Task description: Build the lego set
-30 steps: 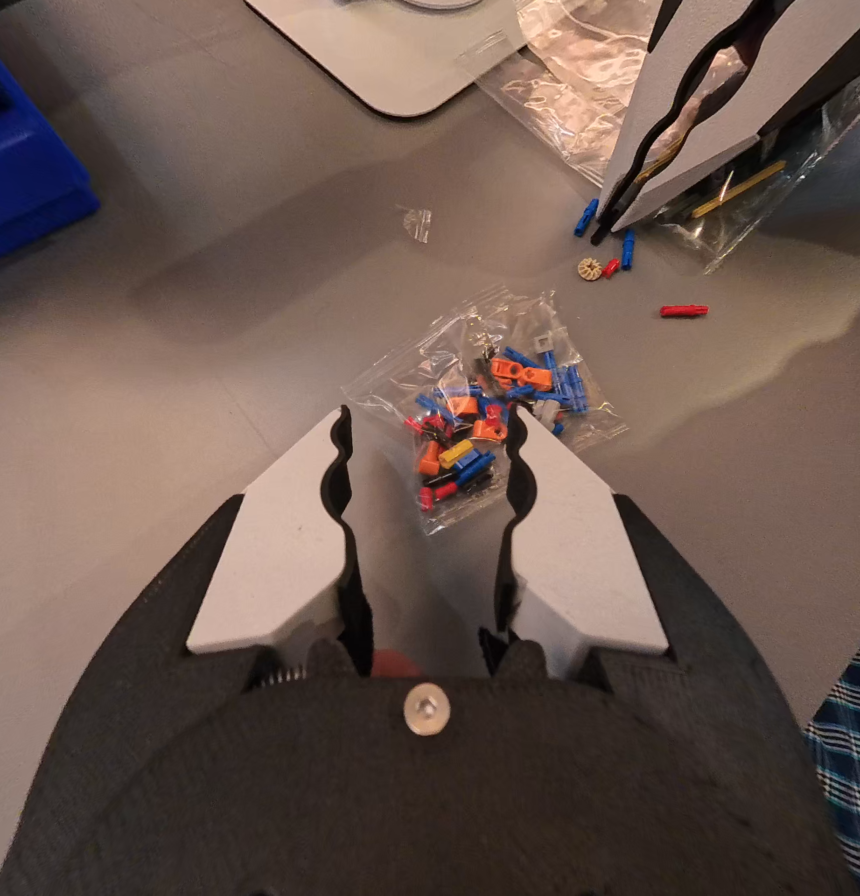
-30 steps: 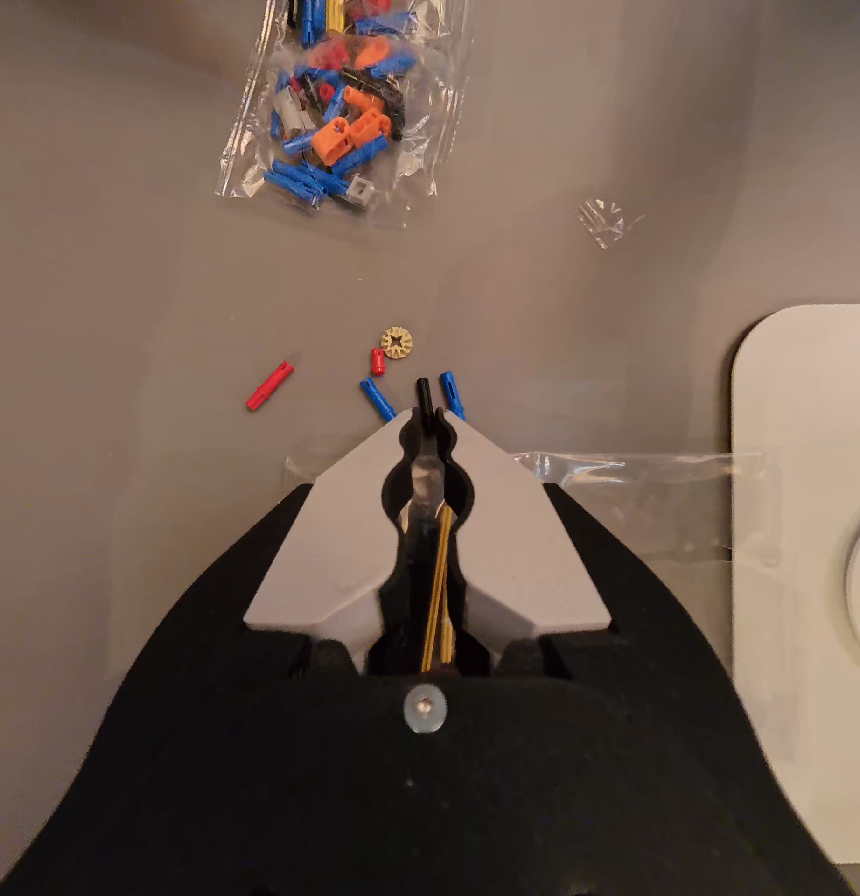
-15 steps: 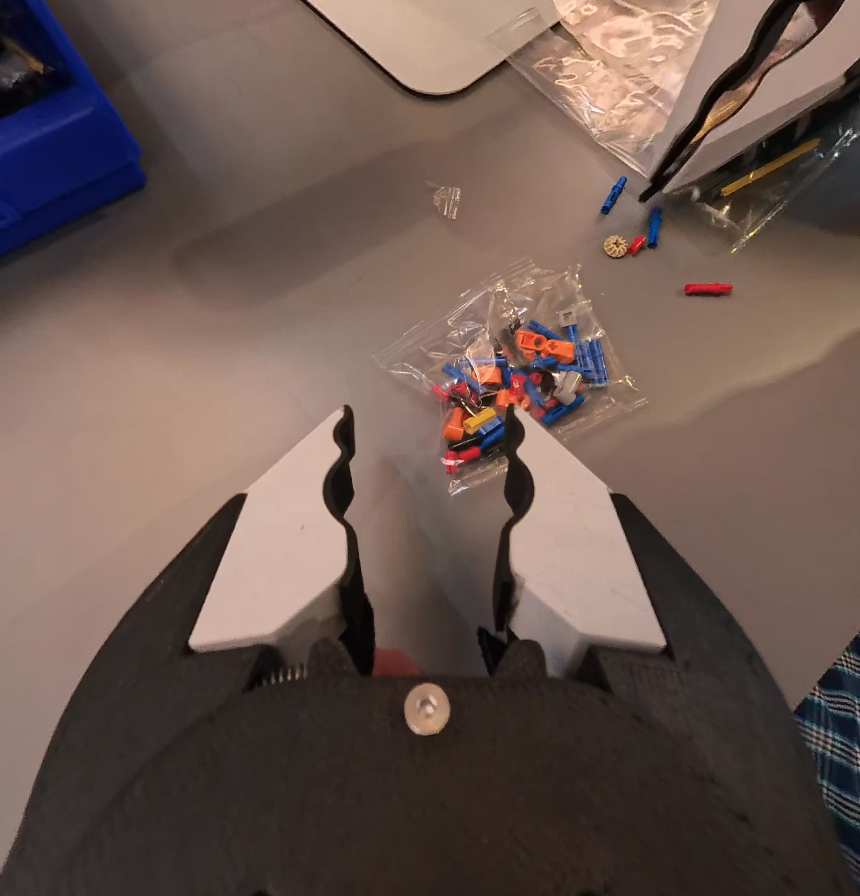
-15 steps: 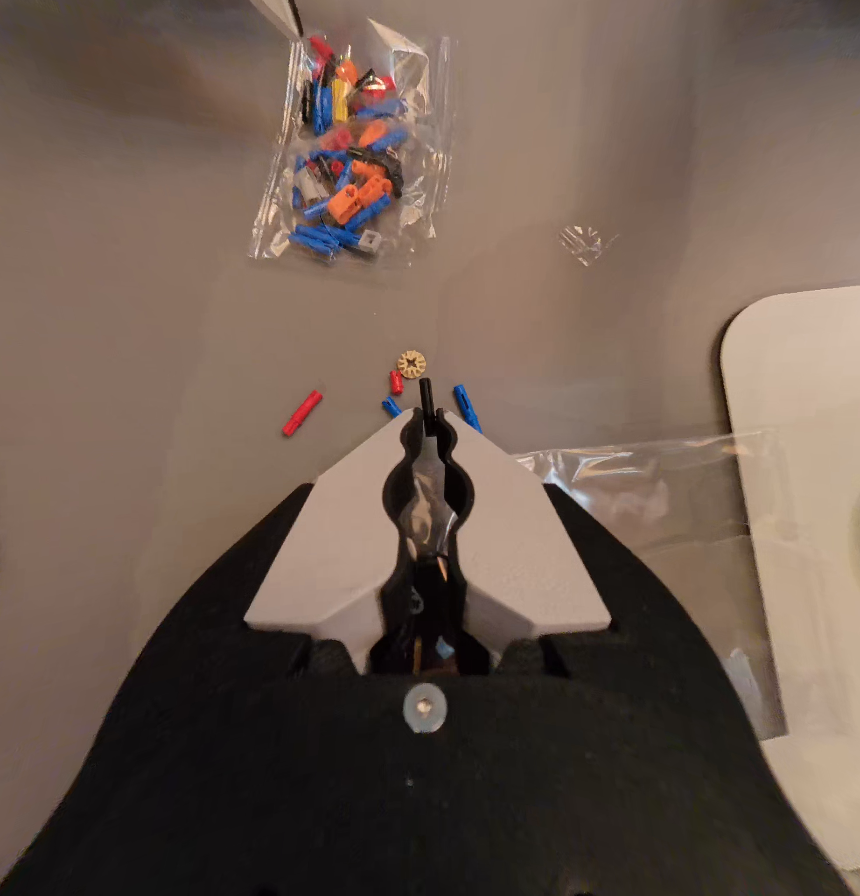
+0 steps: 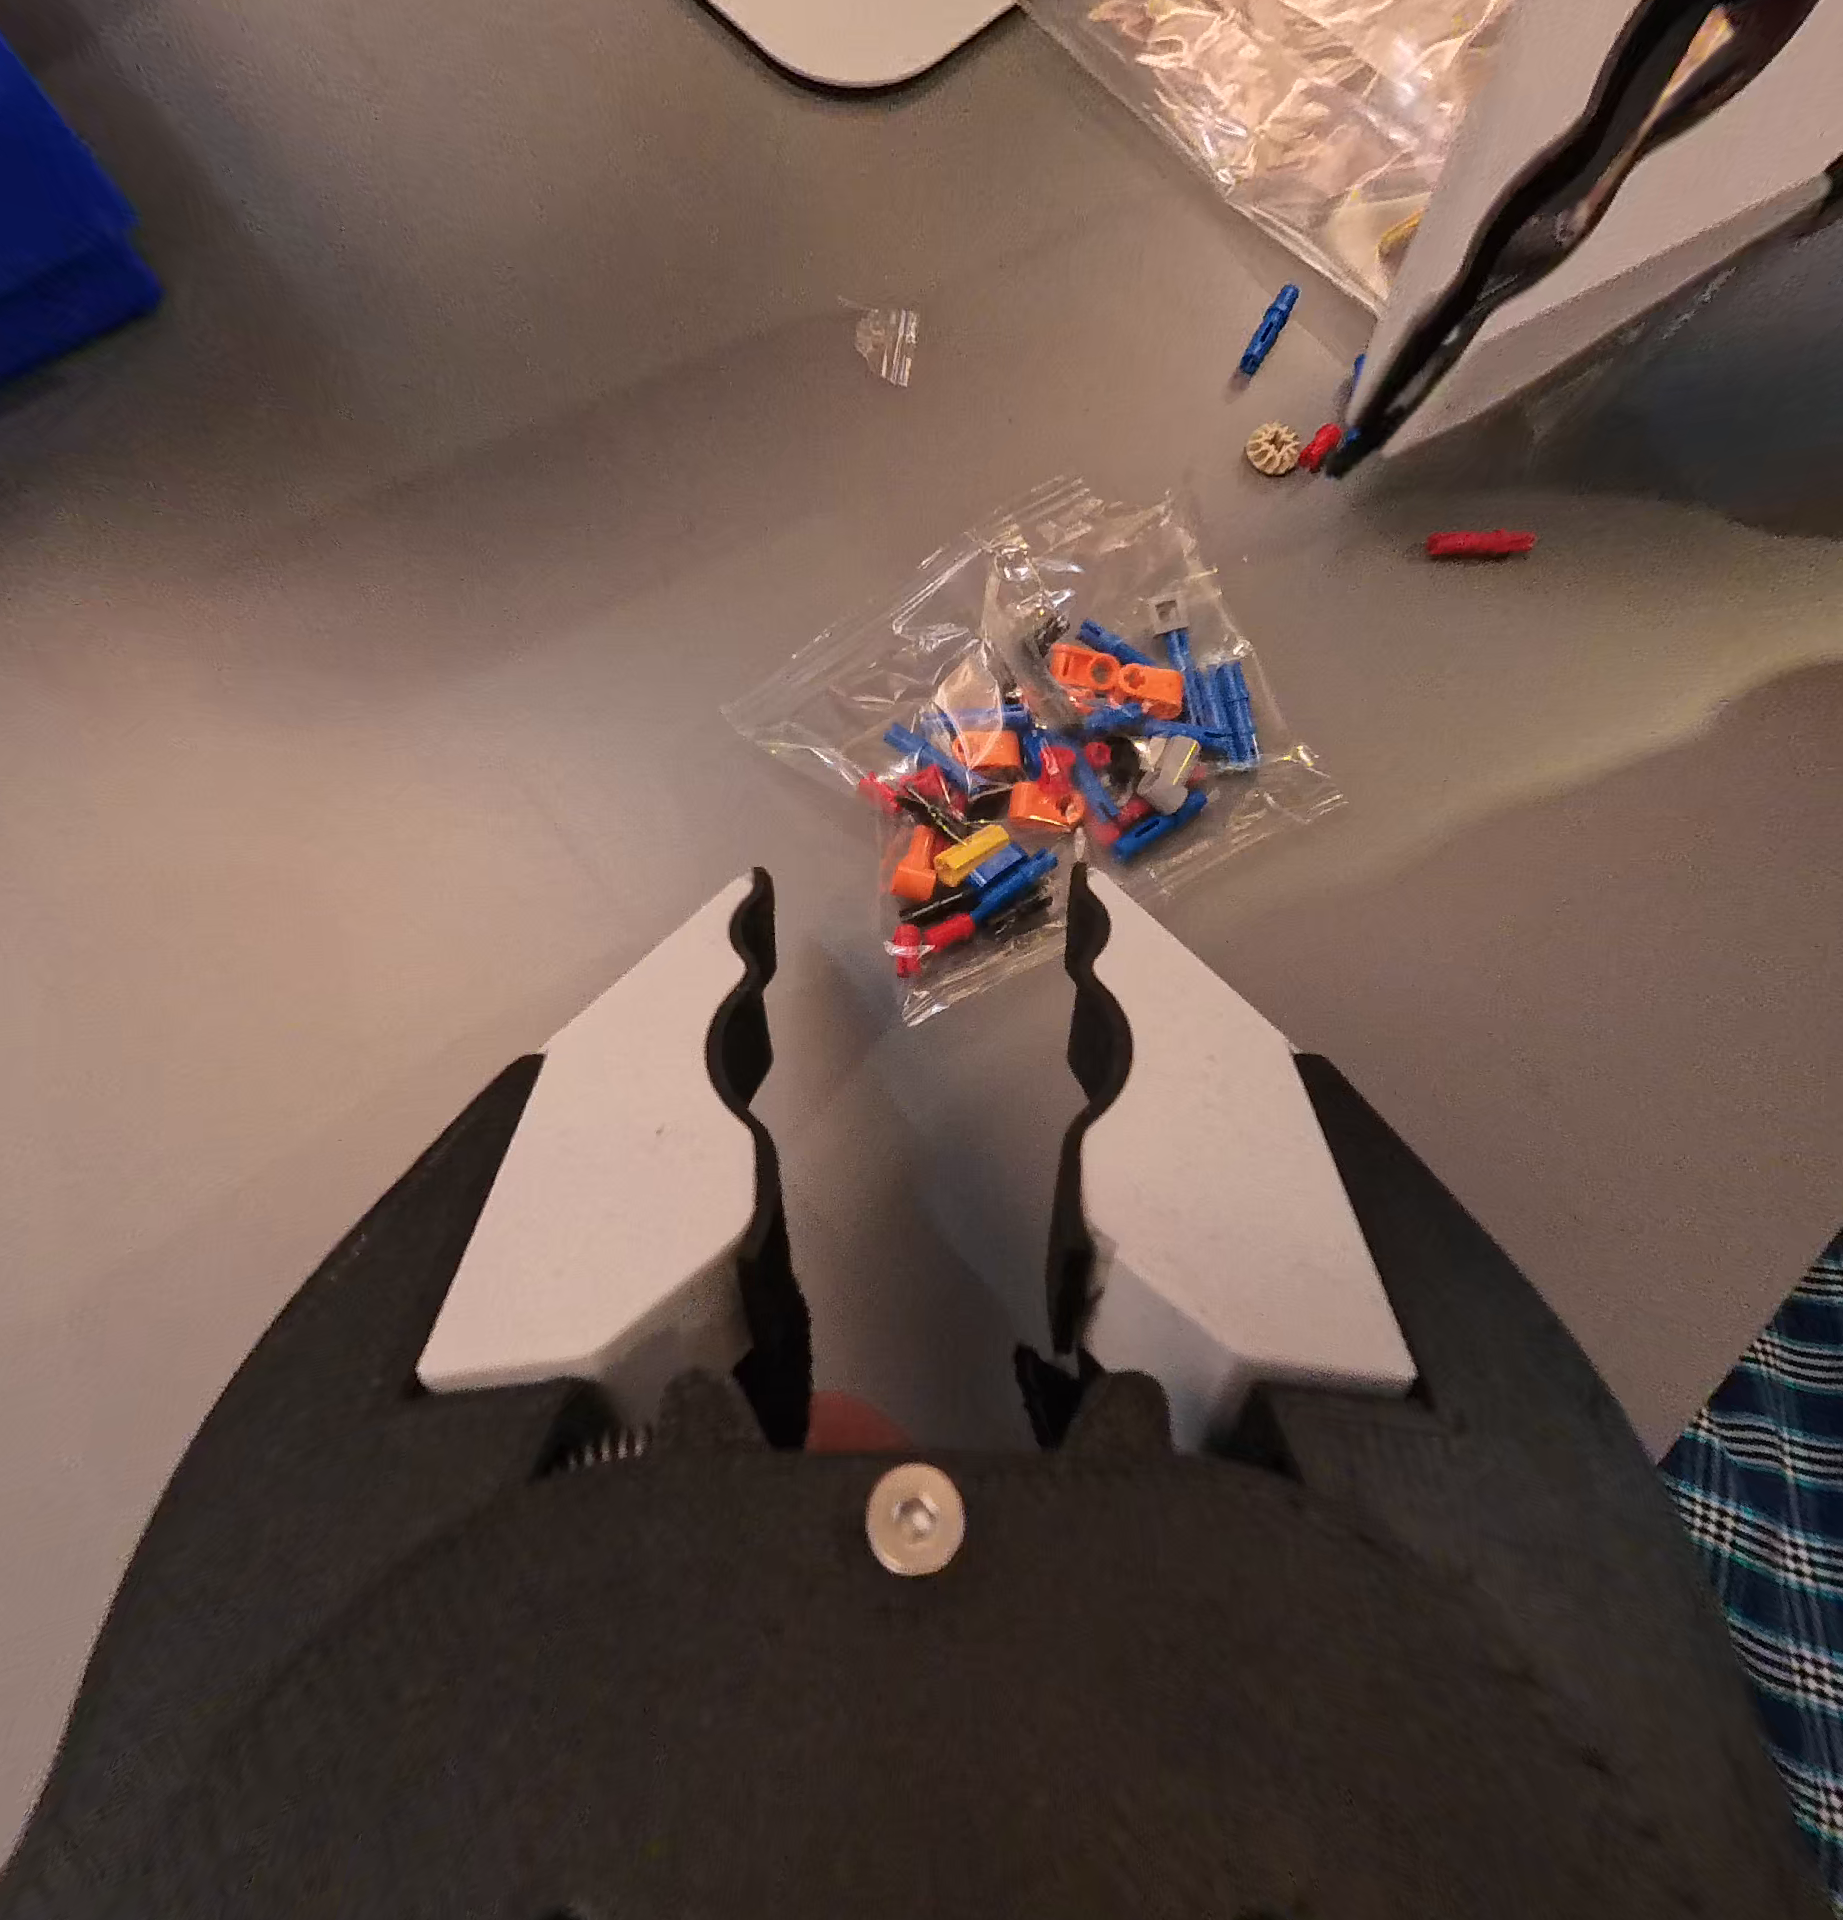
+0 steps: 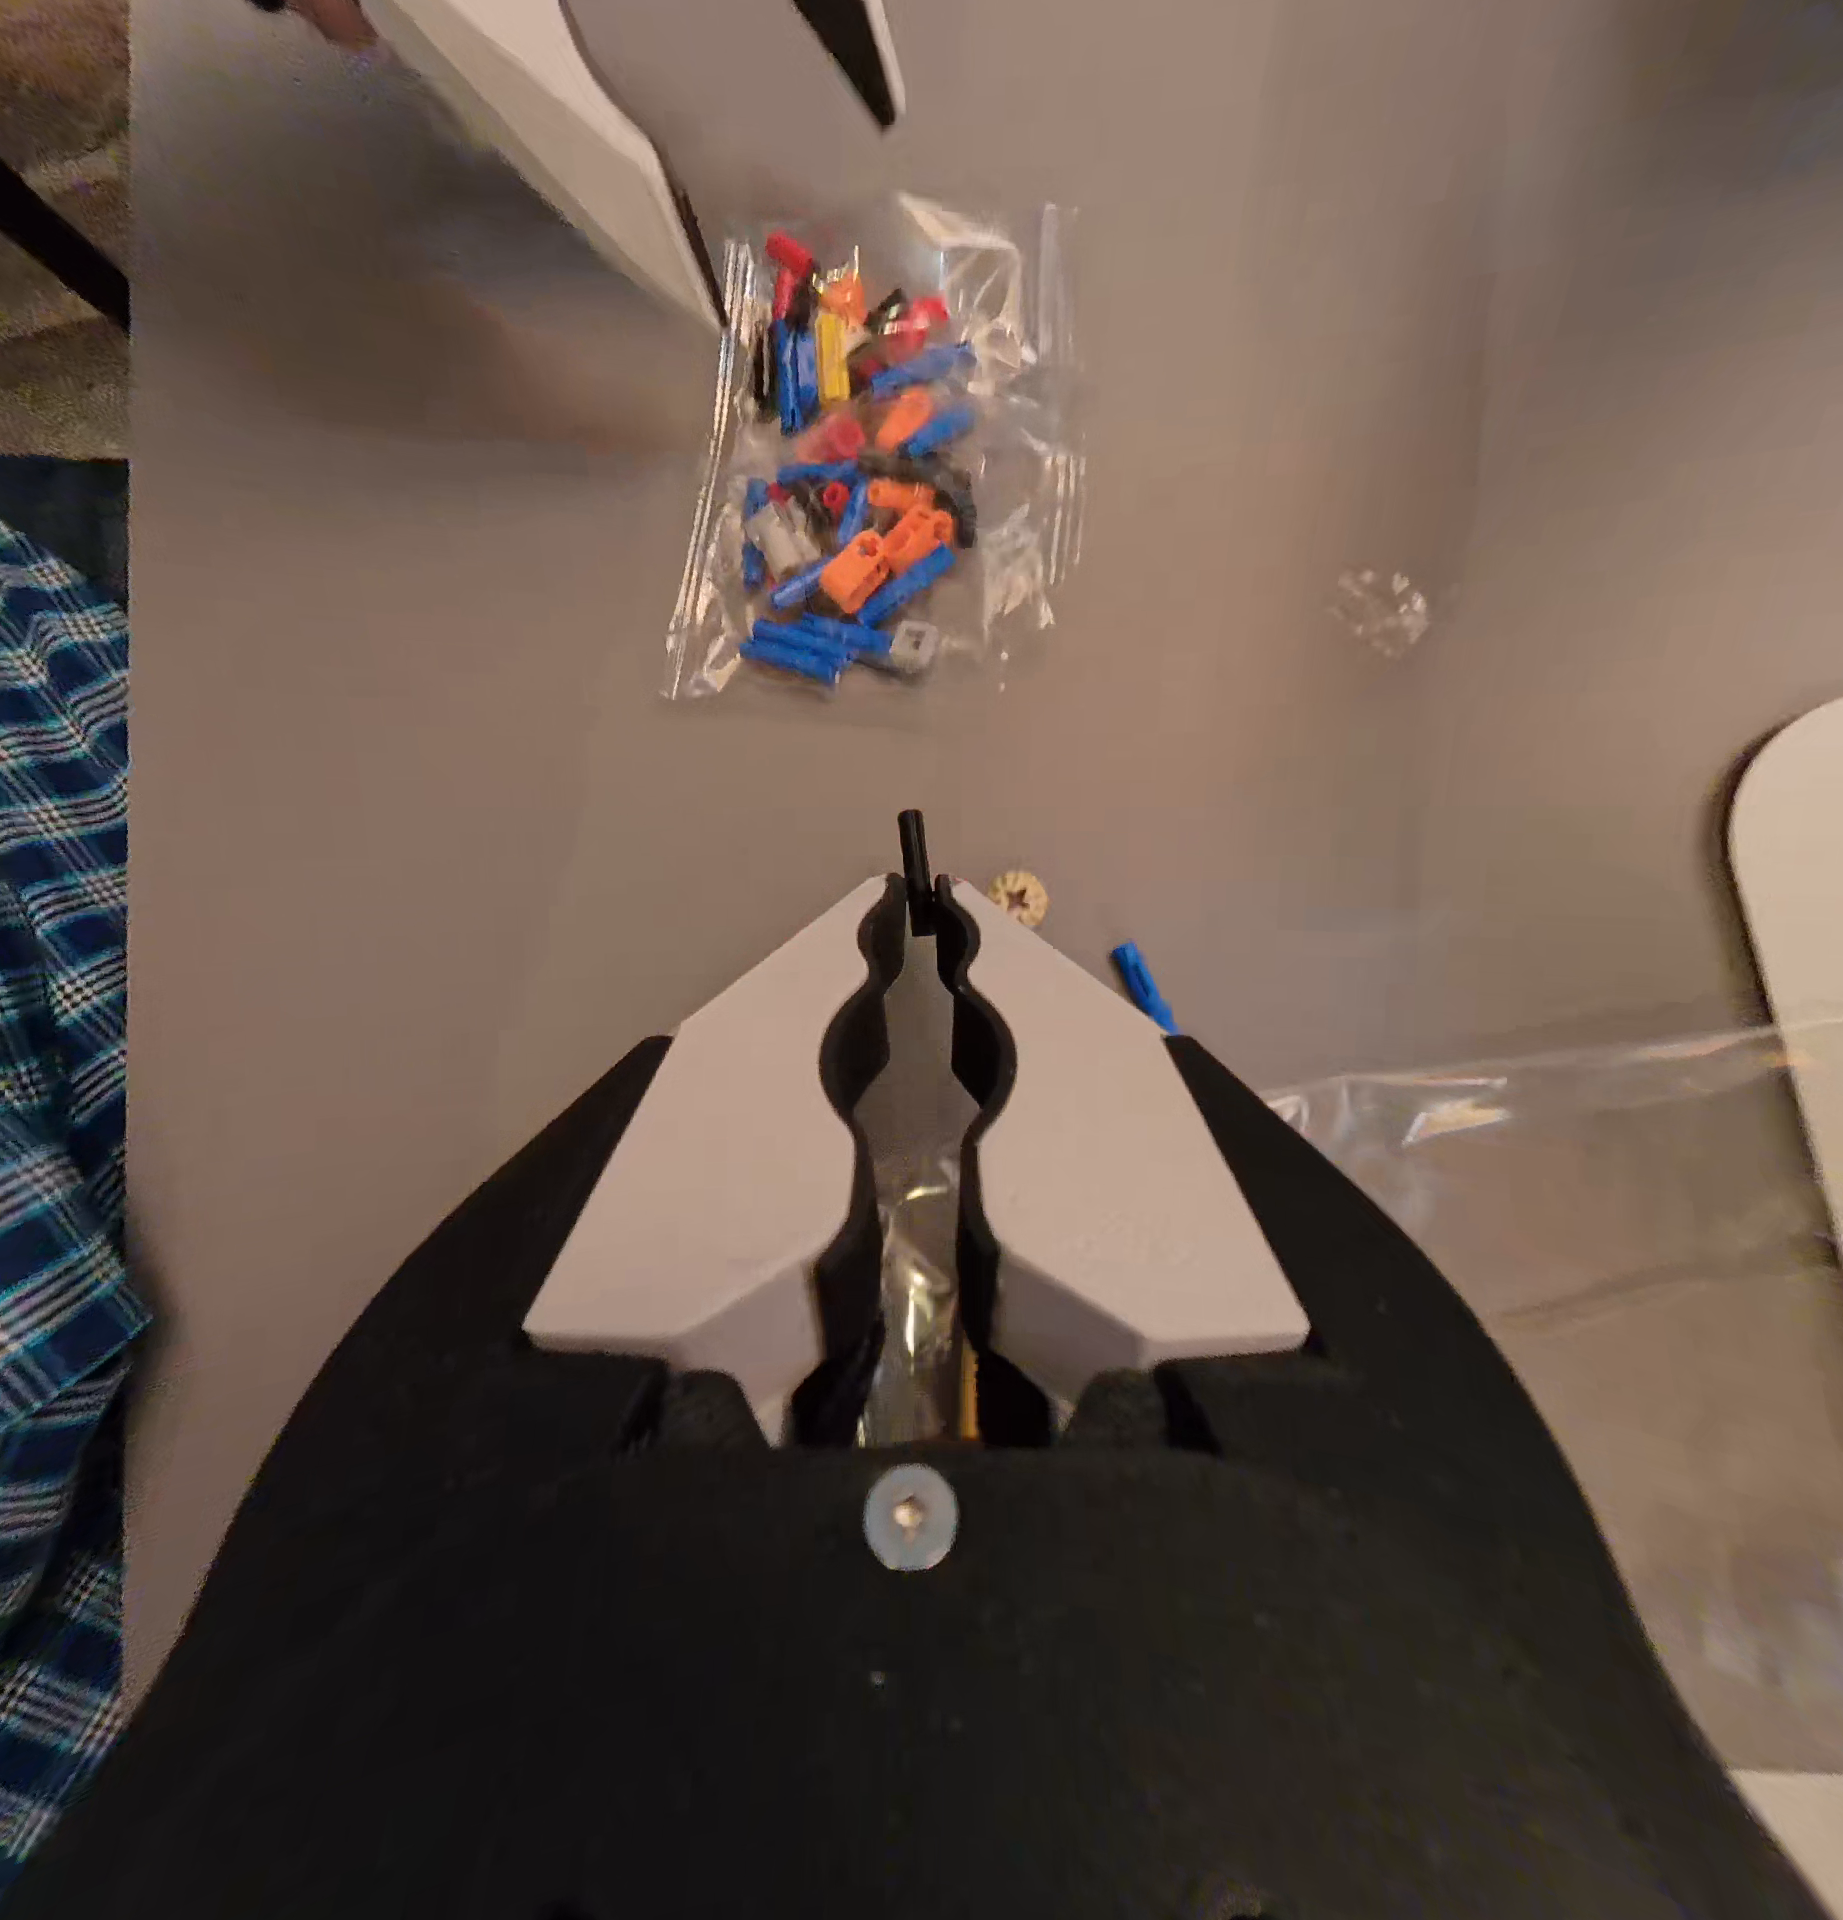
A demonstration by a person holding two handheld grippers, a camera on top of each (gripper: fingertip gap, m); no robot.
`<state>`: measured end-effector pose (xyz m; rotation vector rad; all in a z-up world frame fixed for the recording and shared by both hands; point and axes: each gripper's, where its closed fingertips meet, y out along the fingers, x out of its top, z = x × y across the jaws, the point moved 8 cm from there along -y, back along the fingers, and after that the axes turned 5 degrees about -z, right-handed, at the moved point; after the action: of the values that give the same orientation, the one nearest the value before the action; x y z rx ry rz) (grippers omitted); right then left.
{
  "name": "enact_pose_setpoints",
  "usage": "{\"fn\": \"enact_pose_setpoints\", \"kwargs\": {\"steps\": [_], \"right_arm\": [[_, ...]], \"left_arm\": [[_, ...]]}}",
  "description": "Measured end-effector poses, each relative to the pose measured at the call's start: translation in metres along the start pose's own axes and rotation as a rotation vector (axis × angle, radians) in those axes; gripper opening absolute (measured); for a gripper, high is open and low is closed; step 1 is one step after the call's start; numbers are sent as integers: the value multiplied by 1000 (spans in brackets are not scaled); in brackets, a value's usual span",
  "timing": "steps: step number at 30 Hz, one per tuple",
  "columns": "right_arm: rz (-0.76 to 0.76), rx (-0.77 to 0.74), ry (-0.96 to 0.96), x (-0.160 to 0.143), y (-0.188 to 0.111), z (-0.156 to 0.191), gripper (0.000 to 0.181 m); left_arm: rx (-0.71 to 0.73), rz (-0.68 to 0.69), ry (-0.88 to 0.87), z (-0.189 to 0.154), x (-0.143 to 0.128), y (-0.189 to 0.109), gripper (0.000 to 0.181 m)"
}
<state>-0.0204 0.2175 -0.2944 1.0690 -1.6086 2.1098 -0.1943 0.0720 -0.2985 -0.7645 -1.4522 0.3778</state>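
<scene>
A clear bag of small blue, orange, red and yellow Lego pieces (image 5: 1031, 748) lies on the grey table, just ahead of my left gripper (image 5: 919, 883), which is open and empty. The bag also shows in the right wrist view (image 6: 875, 468), with the left gripper (image 6: 797, 213) above its far end. My right gripper (image 6: 914, 896) is shut on a black pin (image 6: 912, 852) that sticks out past its tips. In the left wrist view the right gripper (image 5: 1348, 457) is at the upper right, its tip by the loose pieces.
Loose pieces lie on the table: a tan gear (image 6: 1018, 894), a blue pin (image 6: 1140, 971), a red pin (image 5: 1480, 542). A large clear bag (image 6: 1519, 1143) and a white board (image 6: 1821, 935) are to the right. A blue bin (image 5: 34, 208) stands at the far left. There is a plastic scrap (image 5: 889, 335) and a plaid sleeve (image 6: 34, 935). Left tips to right tips: about 15 cm.
My right gripper has moved left and toward the parts bag with the black pin; the tan gear now lies to its right. The left gripper has drawn back slightly from the bag and stays open.
</scene>
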Motion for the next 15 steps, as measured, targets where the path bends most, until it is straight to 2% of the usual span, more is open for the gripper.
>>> {"fn": "enact_pose_setpoints", "kwargs": {"steps": [8,15], "right_arm": [[65,-4,17,7,20,-13,2],[87,11,22,8,21,-18,13]], "left_arm": [[-21,14,-4,-4,-3,8,43],[-19,50,29,-6,-9,15,40]]}}
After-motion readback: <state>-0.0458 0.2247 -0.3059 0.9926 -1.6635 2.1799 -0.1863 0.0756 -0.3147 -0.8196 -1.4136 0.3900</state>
